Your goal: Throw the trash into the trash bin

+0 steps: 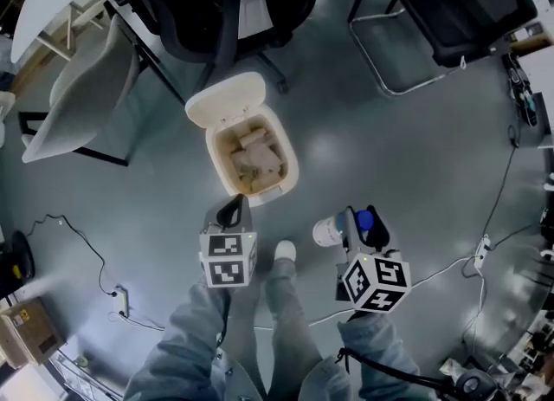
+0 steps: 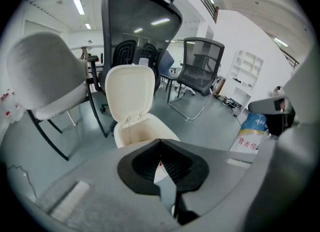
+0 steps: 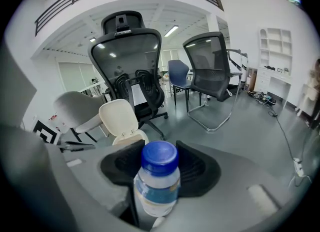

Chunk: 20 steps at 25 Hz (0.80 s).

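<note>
A cream trash bin stands on the grey floor with its lid flipped open and brownish paper trash inside. It shows straight ahead in the left gripper view as bin, and small in the right gripper view as bin. My left gripper hangs just before the bin's near rim, jaws together; a thin white sliver shows between the pads, and I cannot tell what it is. My right gripper is shut on a white bottle with a blue cap, to the right of the bin.
Black office chairs and a grey shell chair stand behind the bin, and a sled-base chair stands at the far right. Cables and a power strip lie on the floor. The person's legs and a white shoe are below the grippers.
</note>
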### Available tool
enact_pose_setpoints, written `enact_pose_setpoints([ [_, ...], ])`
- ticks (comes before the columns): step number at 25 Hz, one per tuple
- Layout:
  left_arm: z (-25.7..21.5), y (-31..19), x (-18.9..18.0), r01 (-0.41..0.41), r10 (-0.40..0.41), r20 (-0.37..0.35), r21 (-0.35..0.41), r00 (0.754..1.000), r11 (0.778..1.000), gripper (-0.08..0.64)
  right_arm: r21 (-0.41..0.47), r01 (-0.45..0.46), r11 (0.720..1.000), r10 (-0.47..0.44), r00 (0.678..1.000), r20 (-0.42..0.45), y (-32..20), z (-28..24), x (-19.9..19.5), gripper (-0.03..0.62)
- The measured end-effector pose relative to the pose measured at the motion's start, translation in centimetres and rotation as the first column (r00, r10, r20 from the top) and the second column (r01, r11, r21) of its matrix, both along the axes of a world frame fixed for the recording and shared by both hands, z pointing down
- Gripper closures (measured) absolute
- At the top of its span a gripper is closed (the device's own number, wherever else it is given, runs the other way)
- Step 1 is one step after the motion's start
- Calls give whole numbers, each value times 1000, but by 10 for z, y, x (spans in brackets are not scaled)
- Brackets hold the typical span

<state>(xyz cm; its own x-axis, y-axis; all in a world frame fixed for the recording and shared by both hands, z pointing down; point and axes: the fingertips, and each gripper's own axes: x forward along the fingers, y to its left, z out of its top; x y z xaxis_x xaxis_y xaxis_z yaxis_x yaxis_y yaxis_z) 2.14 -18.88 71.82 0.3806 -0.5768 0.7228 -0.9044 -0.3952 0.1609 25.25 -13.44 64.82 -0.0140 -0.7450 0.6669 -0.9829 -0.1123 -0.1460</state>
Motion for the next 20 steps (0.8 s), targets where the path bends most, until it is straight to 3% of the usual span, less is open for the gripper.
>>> enact_pose_setpoints([
  [5,-94,-5,-44,59,-58,-14,72,998,996,551,34,11,999,-11,1000,16,-5,-57,-25,394],
  [9,-140,-10,-69,132,-129,-37,108,991,985,552,51,36,998,-38,999,32,-11,-87,-45,394],
  [20,-155,-13,-115,244,-240,-46,107,970,964,552,77,171,982,-174,985,25,-52,-105,-99,394],
])
